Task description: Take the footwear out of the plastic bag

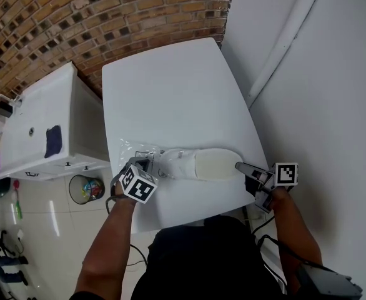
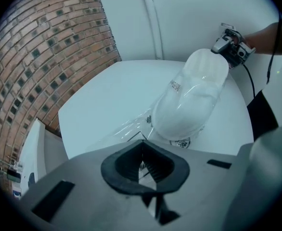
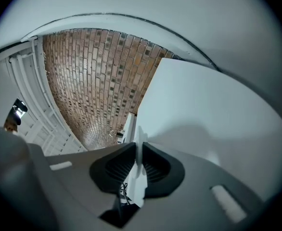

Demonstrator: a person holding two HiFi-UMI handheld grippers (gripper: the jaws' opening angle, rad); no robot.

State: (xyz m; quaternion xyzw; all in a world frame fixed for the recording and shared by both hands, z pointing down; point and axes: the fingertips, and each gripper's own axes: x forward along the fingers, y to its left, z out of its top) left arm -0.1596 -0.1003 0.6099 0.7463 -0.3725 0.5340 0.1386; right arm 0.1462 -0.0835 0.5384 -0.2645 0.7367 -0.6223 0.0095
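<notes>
Now my left gripper [image 2: 142, 160] pinches the clear plastic bag [image 2: 124, 131]; my right gripper [image 3: 137, 163] bites the flat white slipper [image 1: 214, 164] ahead, as only its view shows.

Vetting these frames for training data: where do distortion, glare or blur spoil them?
Head view: fisheye bows the brick wall, light even, sharp. Left gripper view: dark corner vignette, glints on the plastic bag, slipper clear. Right gripper view: strong bowing, and the slipper edge between the jaws is blurred.

White counter [image 1: 170, 86]; white footwear [image 1: 215, 165], cream sole; clear plastic bag [image 1: 136, 150]; red-brown brick wall [image 1: 77, 17], dark bricks scattered; purple cloth [image 1: 53, 140]; white cabinet [image 1: 36, 102].
</notes>
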